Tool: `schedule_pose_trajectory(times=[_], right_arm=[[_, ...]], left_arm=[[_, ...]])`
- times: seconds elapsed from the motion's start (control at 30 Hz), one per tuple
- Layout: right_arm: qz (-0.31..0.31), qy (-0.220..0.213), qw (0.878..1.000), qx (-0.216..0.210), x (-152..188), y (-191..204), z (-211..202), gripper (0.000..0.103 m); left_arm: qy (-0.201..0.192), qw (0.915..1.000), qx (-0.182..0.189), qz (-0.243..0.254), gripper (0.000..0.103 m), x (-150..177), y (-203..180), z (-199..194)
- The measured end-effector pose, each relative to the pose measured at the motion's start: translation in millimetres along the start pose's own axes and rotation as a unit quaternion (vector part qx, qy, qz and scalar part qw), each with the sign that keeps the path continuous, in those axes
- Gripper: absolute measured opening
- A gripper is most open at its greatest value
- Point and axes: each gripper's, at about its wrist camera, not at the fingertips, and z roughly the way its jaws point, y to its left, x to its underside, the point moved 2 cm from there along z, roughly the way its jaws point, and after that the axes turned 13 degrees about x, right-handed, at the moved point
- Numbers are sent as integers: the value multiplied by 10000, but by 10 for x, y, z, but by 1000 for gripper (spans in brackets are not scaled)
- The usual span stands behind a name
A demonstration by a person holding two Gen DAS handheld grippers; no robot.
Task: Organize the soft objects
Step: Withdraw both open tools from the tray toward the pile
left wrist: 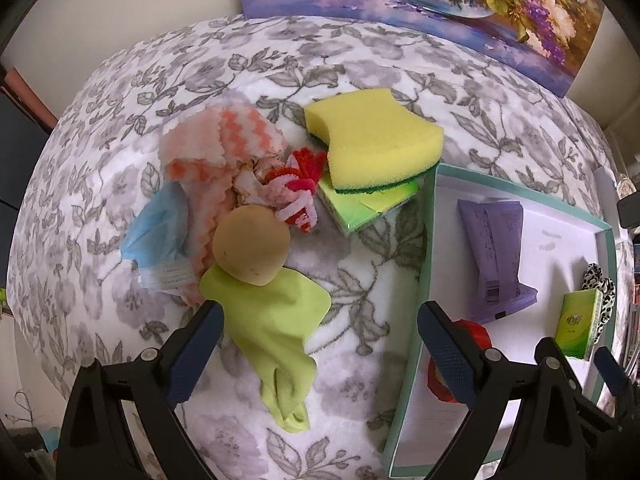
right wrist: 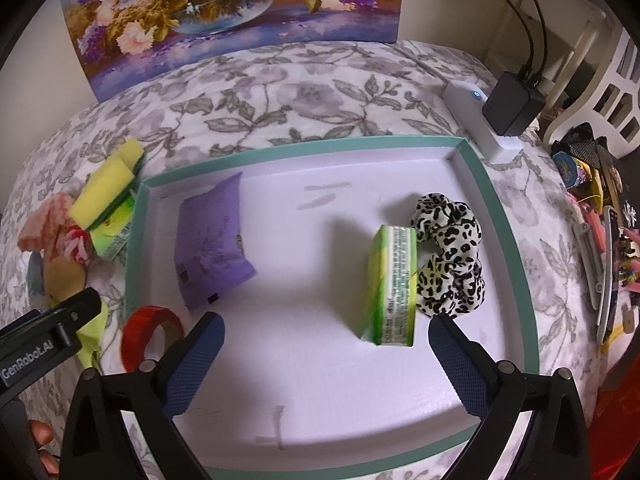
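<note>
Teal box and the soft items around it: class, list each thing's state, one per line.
Teal box: open, lidless.
Green tissue pack: in box, on edge.
Leopard scrunchie: in box, touching pack.
Purple pouch: in box.
Yellow sponge: outside.
Lime cloth: outside, crumpled.

The left gripper (left wrist: 320,320) points steeply downward, jaws spread wide with nothing between them. The right gripper (right wrist: 326,334) likewise tilts down, jaws wide and empty. Fingertips (right wrist: 40,438) show at the right view's lower-left edge
</note>
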Motion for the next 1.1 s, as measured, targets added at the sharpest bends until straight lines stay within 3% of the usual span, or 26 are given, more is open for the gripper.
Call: schedule_pose_trajectory(times=[0.1,0.23,0.63,0.87,1.1], right_arm=[[34,-23,9998,-174,15,47,-66,103],[13,-172,9995,-268,29,154,-202,103],[-286,-345,9975,-539,36,667,-494,103],[-523,-380,9948,-790,21,1113,-627,103],[-814,-306,9915,-967,82,1552,-640,103]], left_arm=[[-4,10000,37,-18,98,-23,30,-31],[-40,9993,373,-88,98,-95,110,-146],[-444,9982,227,-324,98,-281,827,-557],[-618,9941,2,-890,98,-286,1390,-685],[-506,9898,118,-1329,98,-222,1707,-593]])
